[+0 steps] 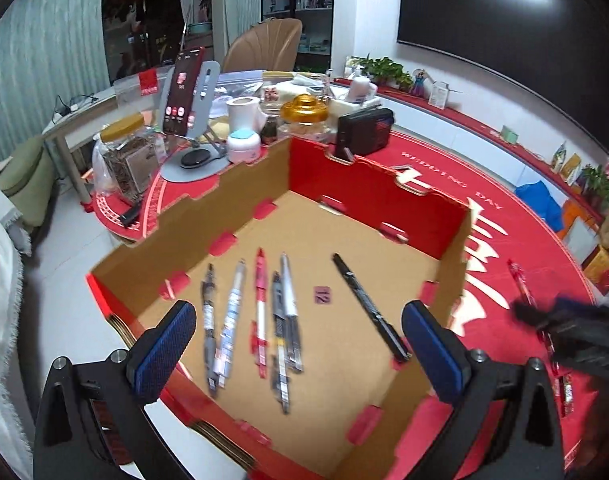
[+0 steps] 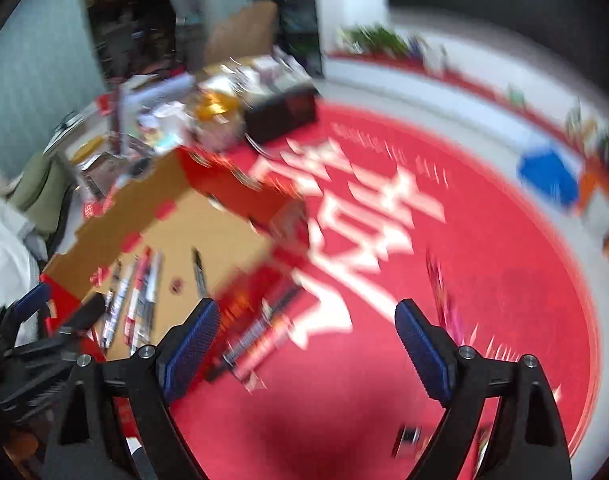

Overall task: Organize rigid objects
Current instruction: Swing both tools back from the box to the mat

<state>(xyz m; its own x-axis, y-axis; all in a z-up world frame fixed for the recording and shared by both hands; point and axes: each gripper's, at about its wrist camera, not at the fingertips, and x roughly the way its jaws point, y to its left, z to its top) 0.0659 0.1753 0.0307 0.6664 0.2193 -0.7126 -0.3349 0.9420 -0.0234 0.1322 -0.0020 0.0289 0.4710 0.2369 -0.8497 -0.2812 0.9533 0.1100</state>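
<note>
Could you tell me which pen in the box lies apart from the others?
The black pen lies alone, slanted on the right of the cardboard box; the other five lie side by side on the left.

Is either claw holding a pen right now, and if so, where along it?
Neither. The left claw hangs open above the cardboard box with nothing between its pads; the right claw is open over the red mat, also empty.

6 pens [image 1: 260, 312] in box [image 1: 244, 188] – 1 pen [image 1: 520, 280] on tablecloth [image 1: 444, 176], right.
</note>
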